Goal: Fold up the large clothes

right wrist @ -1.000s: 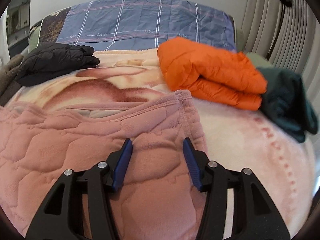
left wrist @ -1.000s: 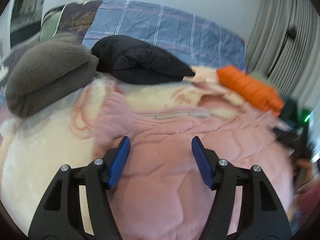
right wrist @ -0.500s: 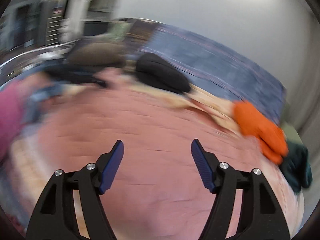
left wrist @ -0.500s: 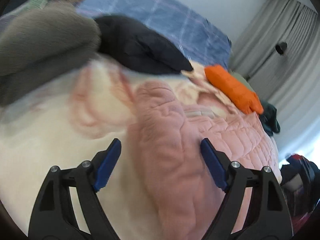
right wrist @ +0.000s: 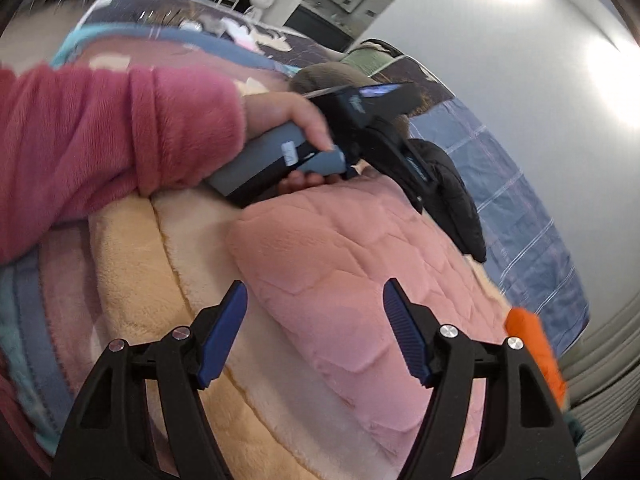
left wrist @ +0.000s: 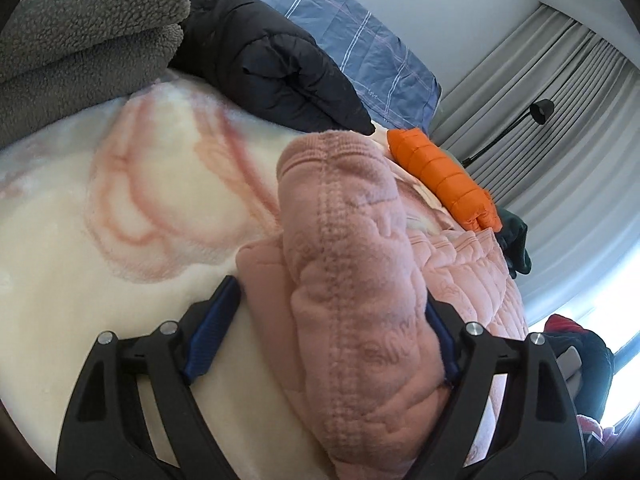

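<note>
A pink quilted garment (left wrist: 360, 280) lies on the cream blanket (left wrist: 140, 200) of a bed. Its thick folded edge, with a stitched seam, runs up between the jaws of my left gripper (left wrist: 332, 296). Those jaws stand wide, and the fabric bulges over the right pad and hides most of it. I see no pinch in the cloth. In the right wrist view the same garment (right wrist: 340, 264) spreads flat. My right gripper (right wrist: 315, 286) hovers open over its near corner with nothing held. A hand (right wrist: 288, 120) in a pink fleece sleeve holds the left gripper (right wrist: 416, 196) at the garment's far edge.
Folded clothes line the far side of the bed: a grey fleece (left wrist: 80, 32), a black puffer jacket (left wrist: 272, 64), an orange puffer jacket (left wrist: 440, 172) and a dark green garment (left wrist: 516, 248). Behind them is a blue checked pillow (left wrist: 360, 48). Grey curtains (left wrist: 560, 120) hang at the right.
My left gripper's jaws widened and it dipped to the garment's folded edge, which now sits between them. My right gripper swung left across the bed, rolled, and widened.
</note>
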`<action>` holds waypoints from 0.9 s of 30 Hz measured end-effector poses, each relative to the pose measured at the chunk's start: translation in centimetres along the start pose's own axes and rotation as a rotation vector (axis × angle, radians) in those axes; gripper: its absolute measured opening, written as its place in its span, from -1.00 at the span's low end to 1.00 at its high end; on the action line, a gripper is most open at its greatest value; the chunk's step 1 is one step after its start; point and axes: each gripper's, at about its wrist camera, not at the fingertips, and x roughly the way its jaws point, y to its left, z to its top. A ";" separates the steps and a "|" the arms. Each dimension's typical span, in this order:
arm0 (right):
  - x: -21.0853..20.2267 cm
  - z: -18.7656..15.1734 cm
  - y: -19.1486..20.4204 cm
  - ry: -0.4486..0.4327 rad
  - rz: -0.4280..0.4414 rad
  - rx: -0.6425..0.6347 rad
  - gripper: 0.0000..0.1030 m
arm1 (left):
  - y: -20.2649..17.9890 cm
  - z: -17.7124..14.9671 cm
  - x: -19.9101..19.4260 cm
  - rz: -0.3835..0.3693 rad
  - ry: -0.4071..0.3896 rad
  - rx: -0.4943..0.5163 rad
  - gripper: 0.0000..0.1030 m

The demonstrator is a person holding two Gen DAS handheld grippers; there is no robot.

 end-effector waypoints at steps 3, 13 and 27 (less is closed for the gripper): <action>1.2 -0.1 1.4 0.068 -0.025 -0.067 0.37 | 0.4 0.1 -0.5 -0.004 -0.003 0.000 0.65; 3.0 2.3 2.7 0.053 -0.058 -0.103 0.37 | 0.6 -0.1 -0.9 -0.011 -0.006 -0.002 0.65; 2.1 2.6 -3.8 -0.041 0.079 0.326 -0.46 | -0.7 0.7 -2.5 0.004 -0.050 -0.035 -0.24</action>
